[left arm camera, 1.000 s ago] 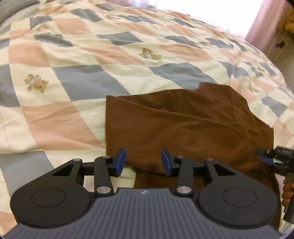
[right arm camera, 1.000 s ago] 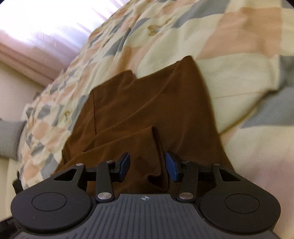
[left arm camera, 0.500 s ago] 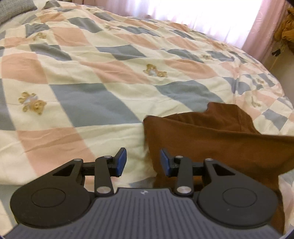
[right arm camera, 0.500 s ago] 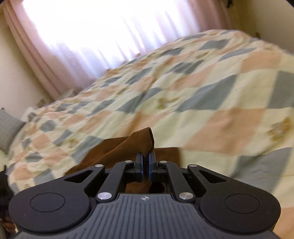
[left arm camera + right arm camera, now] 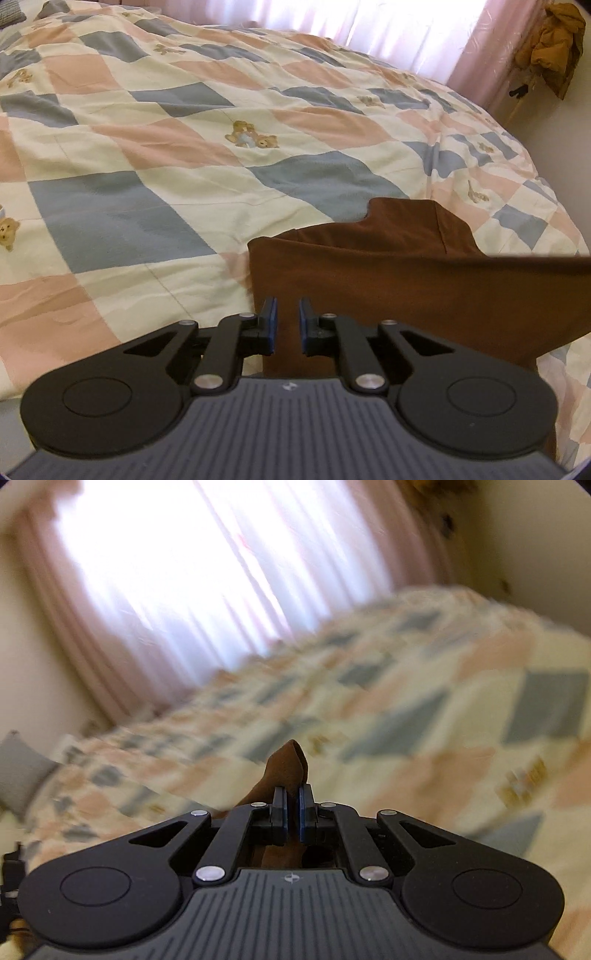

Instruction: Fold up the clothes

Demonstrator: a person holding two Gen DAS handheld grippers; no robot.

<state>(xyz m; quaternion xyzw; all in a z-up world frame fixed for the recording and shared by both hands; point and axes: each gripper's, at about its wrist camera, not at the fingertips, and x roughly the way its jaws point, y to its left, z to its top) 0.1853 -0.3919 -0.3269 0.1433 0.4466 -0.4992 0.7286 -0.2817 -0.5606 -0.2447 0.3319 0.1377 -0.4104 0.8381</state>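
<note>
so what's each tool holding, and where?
Right tool: pinching a bunched corner of the brown garment. Left tool: jaws have just been closing around the garment's near left edge; firm grip unclear.

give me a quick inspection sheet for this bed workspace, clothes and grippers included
surface: bed under a checked quilt of cream, pink and grey-blue squares with teddy bear prints.
job's things: one brown garment, near edge lifted off the quilt, far part still lying on it.
clutter: nothing seen on the quilt besides the garment.
grippers: left gripper has just been closing, garment edge between its pads, a narrow gap showing; right gripper shut on a pinched fold of the garment, view blurred.
cables: nothing seen.
surroundings: bright window with pink curtains, mustard jacket hanging at right, grey pillow at the bed's far end.
</note>
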